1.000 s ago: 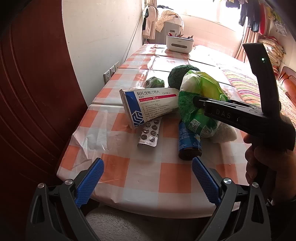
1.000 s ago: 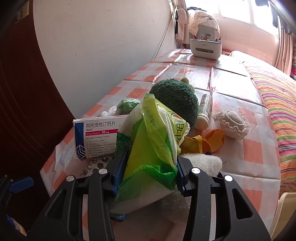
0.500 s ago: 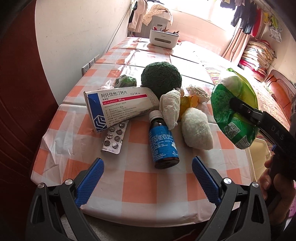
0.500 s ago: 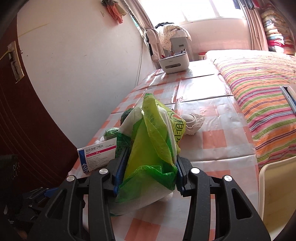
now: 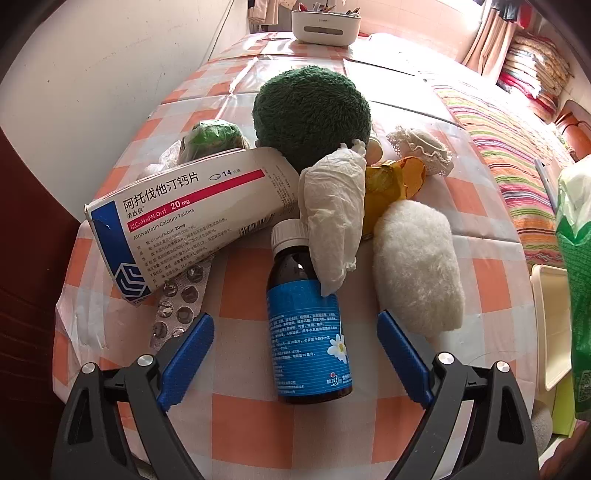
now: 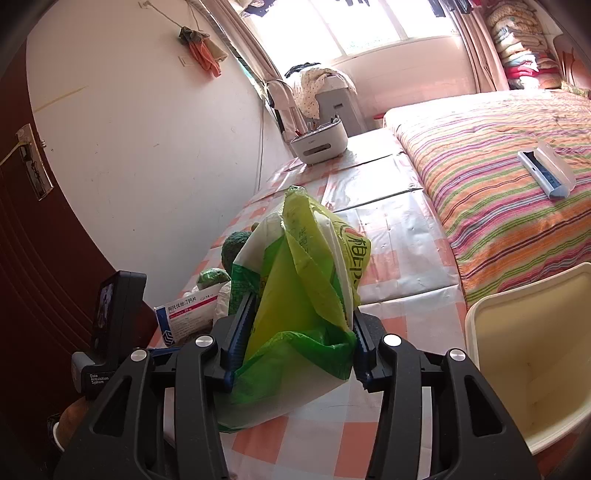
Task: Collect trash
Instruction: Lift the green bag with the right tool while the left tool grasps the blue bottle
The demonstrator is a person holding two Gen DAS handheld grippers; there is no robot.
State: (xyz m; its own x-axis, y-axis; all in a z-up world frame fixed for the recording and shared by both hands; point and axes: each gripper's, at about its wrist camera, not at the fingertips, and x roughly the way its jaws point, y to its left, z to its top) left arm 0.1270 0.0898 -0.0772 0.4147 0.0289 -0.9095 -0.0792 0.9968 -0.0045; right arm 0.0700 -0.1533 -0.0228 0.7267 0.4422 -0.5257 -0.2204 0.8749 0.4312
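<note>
My right gripper is shut on a green and white plastic bag, held above the table's near right corner; the bag also shows at the right edge of the left wrist view. My left gripper is open, its blue pads on either side of a brown bottle with a blue label lying on the checked table. Around the bottle lie a white medicine box, a blister pack, a crumpled tissue, orange peel and a white fluffy pad.
A cream bin stands off the table's right edge, just right of the bag. A dark green plush ball, a small green wrapped lump and a lace-edged item lie further back. A white organiser box sits at the far end. A striped bed runs alongside.
My right gripper has carried the bag right and back, off the pile toward the cream bin. My left gripper has moved in close over the blue-labelled bottle.
</note>
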